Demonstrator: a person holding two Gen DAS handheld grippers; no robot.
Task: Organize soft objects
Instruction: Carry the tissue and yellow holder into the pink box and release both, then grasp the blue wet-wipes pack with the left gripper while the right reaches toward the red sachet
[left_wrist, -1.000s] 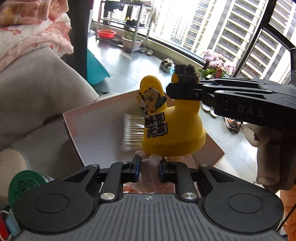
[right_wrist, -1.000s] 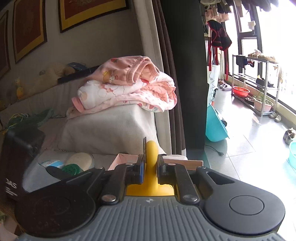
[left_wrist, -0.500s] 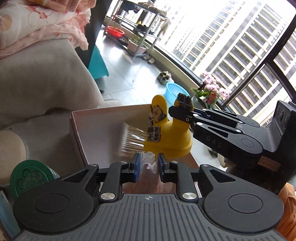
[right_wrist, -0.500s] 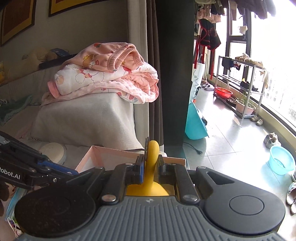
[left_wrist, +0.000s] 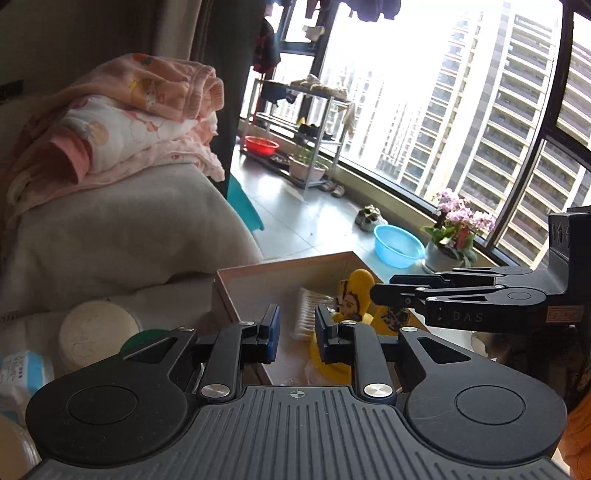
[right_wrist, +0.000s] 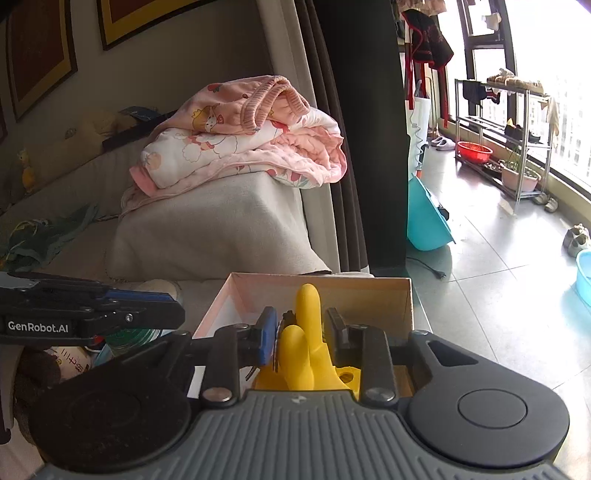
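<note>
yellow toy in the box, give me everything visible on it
The yellow toy looks like smooth, glossy rubber or soft plastic, with tall rounded lobes rising from a wider base and black cartoon prints on one side. It stands upright inside the open cardboard box, beside a bundle of cotton swabs. The right gripper straddles it, jaws opening; contact with the pads is unclear.

Open-topped cardboard box (right_wrist: 369, 295) reachable from above, its floor partly taken up by a yellow toy (right_wrist: 308, 354) and cotton swabs (left_wrist: 308, 314), side approach blocked by box walls, grey covered cushion (right_wrist: 214, 229) behind, round containers (left_wrist: 96, 332) crowded at left.
</note>
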